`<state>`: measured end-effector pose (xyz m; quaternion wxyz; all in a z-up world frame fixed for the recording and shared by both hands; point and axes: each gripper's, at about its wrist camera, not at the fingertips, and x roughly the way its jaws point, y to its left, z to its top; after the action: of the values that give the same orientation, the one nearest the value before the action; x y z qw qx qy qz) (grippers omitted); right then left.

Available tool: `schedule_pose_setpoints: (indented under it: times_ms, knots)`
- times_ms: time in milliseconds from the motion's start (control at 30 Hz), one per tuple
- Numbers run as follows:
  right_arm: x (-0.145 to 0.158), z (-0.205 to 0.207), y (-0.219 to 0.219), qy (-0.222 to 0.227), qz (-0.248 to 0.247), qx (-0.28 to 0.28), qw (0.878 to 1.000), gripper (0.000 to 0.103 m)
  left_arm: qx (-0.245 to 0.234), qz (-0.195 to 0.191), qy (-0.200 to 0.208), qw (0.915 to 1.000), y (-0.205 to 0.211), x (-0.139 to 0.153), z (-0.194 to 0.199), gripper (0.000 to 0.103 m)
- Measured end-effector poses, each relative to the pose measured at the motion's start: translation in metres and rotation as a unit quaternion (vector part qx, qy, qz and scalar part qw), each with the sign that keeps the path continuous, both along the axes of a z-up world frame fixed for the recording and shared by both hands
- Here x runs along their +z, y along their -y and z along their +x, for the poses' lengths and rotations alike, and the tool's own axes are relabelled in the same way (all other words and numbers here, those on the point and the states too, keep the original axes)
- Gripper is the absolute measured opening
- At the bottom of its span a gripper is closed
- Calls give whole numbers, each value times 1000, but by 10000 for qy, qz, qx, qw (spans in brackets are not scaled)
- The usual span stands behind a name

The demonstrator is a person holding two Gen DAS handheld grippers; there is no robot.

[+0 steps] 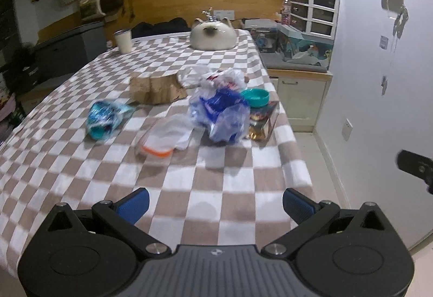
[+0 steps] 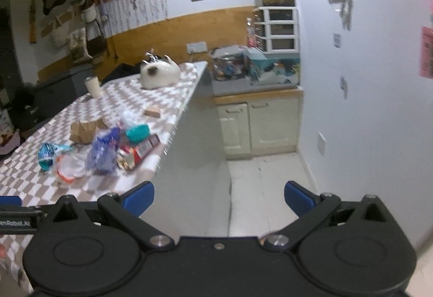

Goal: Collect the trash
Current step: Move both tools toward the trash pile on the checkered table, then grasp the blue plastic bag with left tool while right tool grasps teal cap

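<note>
Nothing looks collected yet. The crumpled blue-and-clear plastic bag (image 1: 222,107), the teal foil wrapper (image 1: 104,118) and the clear orange-rimmed plastic lid (image 1: 162,138) all lie mid-frame on the checkered tablecloth (image 1: 216,188). The left gripper (image 1: 215,206) and the right gripper (image 2: 219,198) are both spread wide, holding nothing.

A table (image 1: 205,188) under a brown-and-white checked cloth carries it all. Centre: a brown paper bag (image 1: 155,88). At its eight o'clock, a crumpled teal wrapper (image 1: 104,117). At five, a clear bag with an orange strip (image 1: 165,138), touching a blue-printed plastic bag (image 1: 222,113). Beside that, at three, a teal lid (image 1: 255,97) on what may be a colourful box (image 1: 263,121). Far end: a cream cup (image 1: 123,40) at eleven, a cat-shaped object (image 1: 212,36) at one.
</note>
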<state>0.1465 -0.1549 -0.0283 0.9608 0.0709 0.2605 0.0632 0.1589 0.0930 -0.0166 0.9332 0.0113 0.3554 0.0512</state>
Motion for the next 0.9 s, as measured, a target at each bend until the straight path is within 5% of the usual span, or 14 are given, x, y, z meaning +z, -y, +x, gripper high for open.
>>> schedule_pose_setpoints:
  times_ms: [433,633,900]
  knots:
    - [-1,100,-23,128,441,365,9983,103,-233,89,-119,9996,7,-4,83,103]
    - [-5,138,-35,108,442,592,9972,103,-725,-249,108,9970,6,-12,105,103]
    - [-14,176,-57,-1,411,1035,9938,103,-539,-469,283,9970,-3,-31,117,102]
